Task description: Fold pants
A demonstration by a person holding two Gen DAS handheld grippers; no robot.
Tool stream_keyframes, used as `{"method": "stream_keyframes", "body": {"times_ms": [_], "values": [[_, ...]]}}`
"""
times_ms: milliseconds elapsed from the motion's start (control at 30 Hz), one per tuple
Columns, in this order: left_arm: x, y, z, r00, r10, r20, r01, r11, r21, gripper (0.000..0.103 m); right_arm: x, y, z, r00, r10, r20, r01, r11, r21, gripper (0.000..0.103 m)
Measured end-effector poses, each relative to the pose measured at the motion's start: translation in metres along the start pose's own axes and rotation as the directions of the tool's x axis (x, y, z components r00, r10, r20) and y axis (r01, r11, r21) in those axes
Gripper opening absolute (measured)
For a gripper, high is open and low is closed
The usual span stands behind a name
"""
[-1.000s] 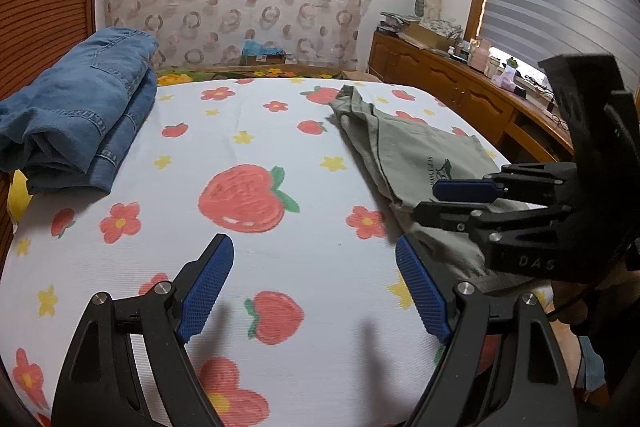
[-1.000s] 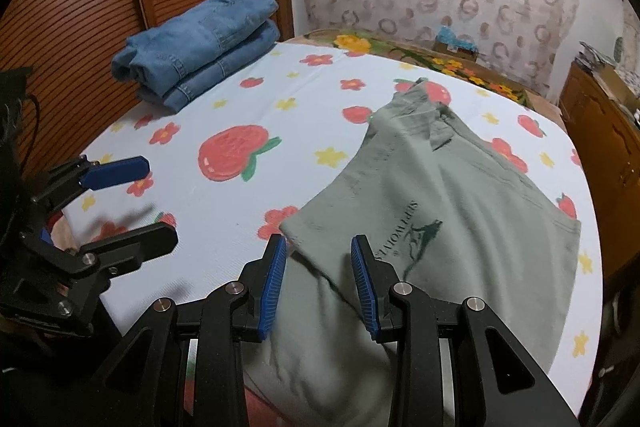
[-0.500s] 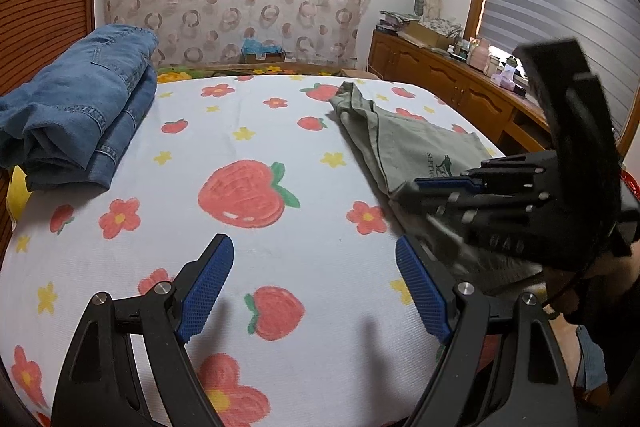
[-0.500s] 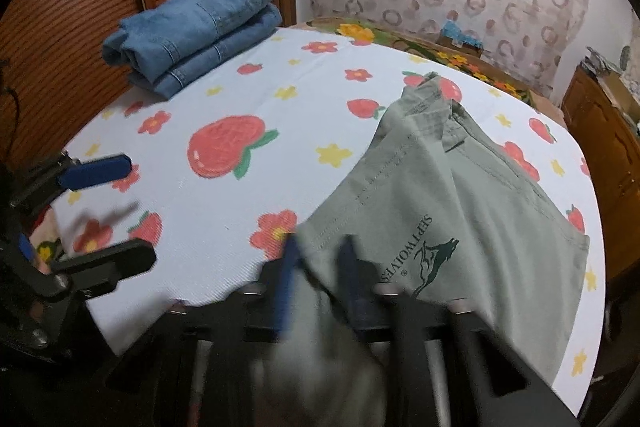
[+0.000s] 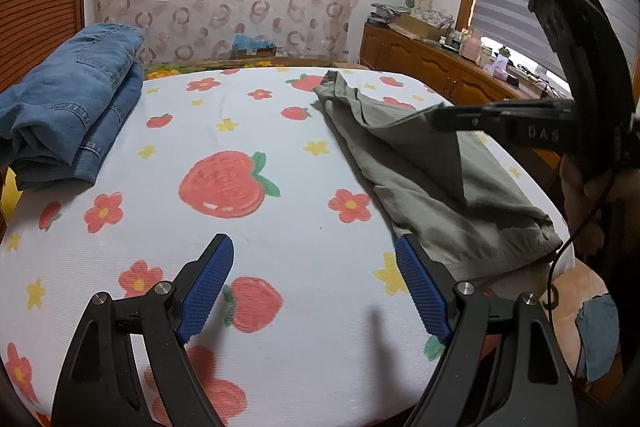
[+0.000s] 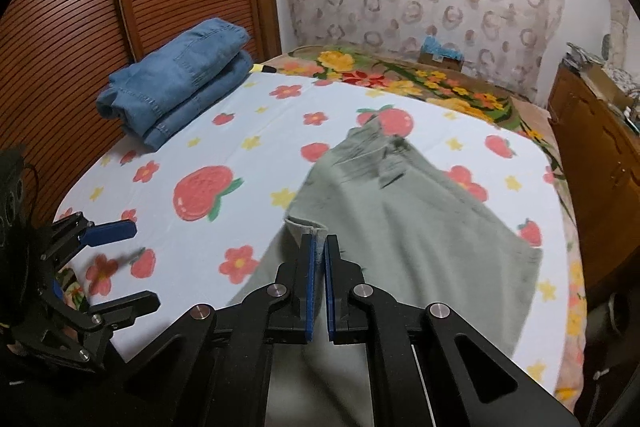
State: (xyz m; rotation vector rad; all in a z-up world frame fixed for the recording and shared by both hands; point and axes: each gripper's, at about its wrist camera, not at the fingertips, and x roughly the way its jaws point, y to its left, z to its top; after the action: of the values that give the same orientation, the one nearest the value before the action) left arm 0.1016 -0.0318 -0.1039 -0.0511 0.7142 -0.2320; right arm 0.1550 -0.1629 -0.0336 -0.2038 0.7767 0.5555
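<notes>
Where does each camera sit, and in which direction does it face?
Left wrist: on the left tongs, open, facing across the bed sheet to the curtain; the right tongs and a hand show.
Right wrist: on the right tongs, shut on the green pants, facing the wooden wall.
Shared: folded jeans, pants, sheet.

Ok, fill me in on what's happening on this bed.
A person is folding pants with a handheld tool in each hand. The right tool has just closed on an edge of the grey-green pants and holds it raised off the strawberry-print sheet. The left tool hovers open over bare sheet, holding nothing. A folded pair of jeans sits at the far left corner.
</notes>
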Motion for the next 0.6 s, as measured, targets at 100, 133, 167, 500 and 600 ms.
{"method": "stream_keyframes", "body": {"times_ms": [100, 133, 167, 500, 600], "values": [[-0.001, -0.001, 0.000, 1.000, -0.002, 0.001, 0.002, 1.000, 0.007, 0.084, -0.002, -0.005, 0.001, 1.000, -0.022, -0.004, 0.022, 1.000, -0.009, 0.004], [-0.001, -0.001, 0.000, 1.000, -0.002, 0.001, 0.002, 1.000, 0.008, 0.084, -0.001, -0.006, 0.001, 1.000, -0.027, -0.006, 0.027, 1.000, -0.010, 0.004], [-0.001, -0.002, 0.000, 1.000, -0.002, 0.000, 0.002, 1.000, 0.010, 0.084, -0.001, -0.008, 0.002, 0.999, -0.034, -0.009, 0.034, 0.999, -0.012, 0.004], [0.000, -0.003, -0.001, 1.000, -0.006, -0.007, 0.006, 1.000, 0.013, 0.084, 0.003, -0.032, 0.017, 0.994, -0.105, -0.032, 0.104, 0.994, -0.017, 0.004], [0.001, -0.005, -0.003, 1.000, -0.009, -0.009, 0.009, 1.000, 0.018, 0.084, 0.007, -0.038, 0.023, 0.991, -0.130, -0.045, 0.129, 0.991, -0.022, 0.004]]}}
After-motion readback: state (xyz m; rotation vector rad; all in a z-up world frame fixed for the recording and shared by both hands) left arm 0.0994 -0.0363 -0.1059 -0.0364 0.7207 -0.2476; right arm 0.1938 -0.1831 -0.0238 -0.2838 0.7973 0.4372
